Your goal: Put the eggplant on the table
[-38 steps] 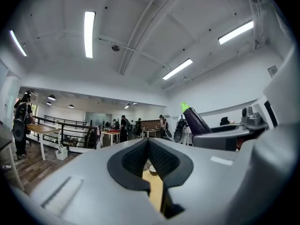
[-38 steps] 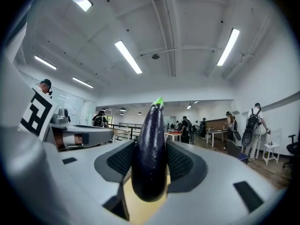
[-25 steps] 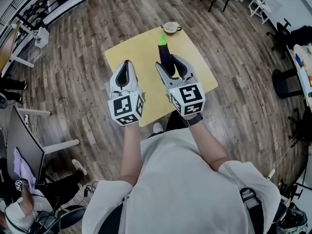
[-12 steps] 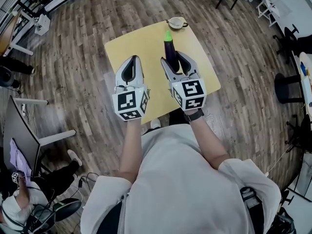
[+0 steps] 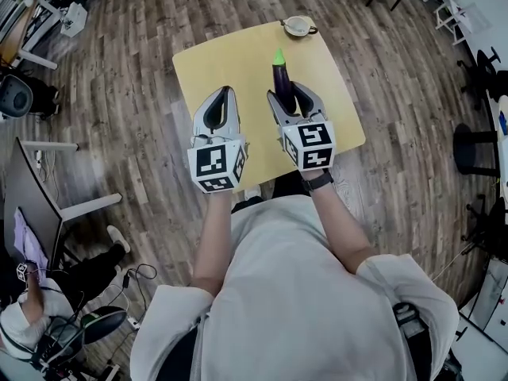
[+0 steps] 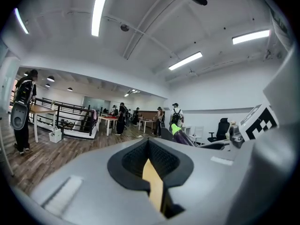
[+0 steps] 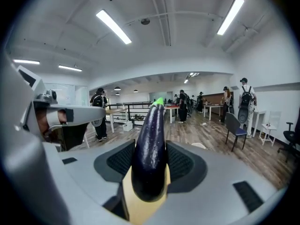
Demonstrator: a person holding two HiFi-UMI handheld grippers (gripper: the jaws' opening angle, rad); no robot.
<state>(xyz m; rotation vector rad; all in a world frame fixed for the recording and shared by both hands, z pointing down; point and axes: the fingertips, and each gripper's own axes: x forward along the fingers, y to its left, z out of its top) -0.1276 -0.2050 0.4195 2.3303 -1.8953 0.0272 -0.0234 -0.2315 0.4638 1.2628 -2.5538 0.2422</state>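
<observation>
Purple eggplant [image 5: 280,75] clenched in right claw [image 5: 290,94] over yellow table [image 5: 230,60], cup [image 5: 298,27] beyond; left claw [image 5: 223,92] closed, empty.

You have no words, numbers, brand names or signs to read in any of these views. The only printed marks are the black-and-white square patterns on the left marker cube [image 5: 216,165] of your left gripper [image 5: 224,95] and on the right marker cube [image 5: 309,144] of your right gripper [image 5: 290,95]. They are coded blocks, not letters or digits.
</observation>
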